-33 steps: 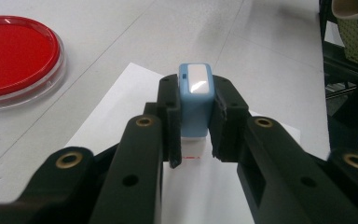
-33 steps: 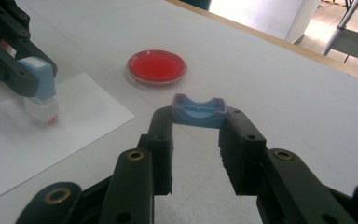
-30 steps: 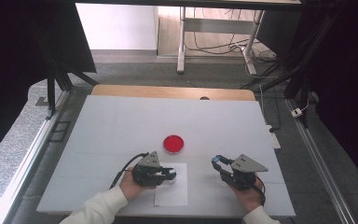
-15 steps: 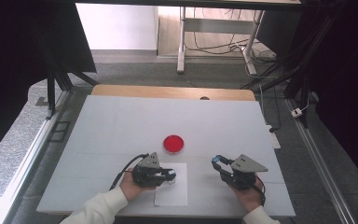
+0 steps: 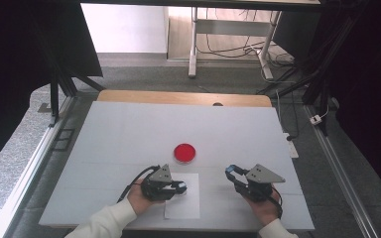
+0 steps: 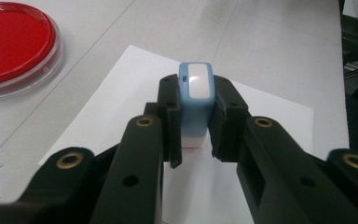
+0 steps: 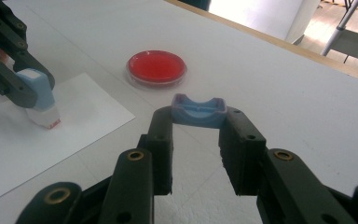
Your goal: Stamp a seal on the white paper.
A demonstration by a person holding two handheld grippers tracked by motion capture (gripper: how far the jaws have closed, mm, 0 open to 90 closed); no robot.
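My left gripper (image 6: 196,109) is shut on a small blue stamp (image 6: 196,93) with a white window on top and a white lower part. It holds the stamp upright over a white sheet of paper (image 6: 270,121). The red-edged lower end is at the sheet (image 7: 37,140); I cannot tell whether it touches. From the right gripper view, the same stamp (image 7: 39,95) appears at far left. My right gripper (image 7: 199,122) is shut on a blue cap (image 7: 199,111), held just above the table to the right of the sheet. From above, left gripper (image 5: 181,187) and right gripper (image 5: 230,171) sit near the front edge.
A round red dish (image 5: 184,153) with a clear rim lies just beyond the sheet (image 5: 183,206), between the two grippers; it also shows as a red dish (image 6: 9,42) and a red dish (image 7: 157,64). The white table (image 5: 129,129) stretches far behind it to a wooden back edge.
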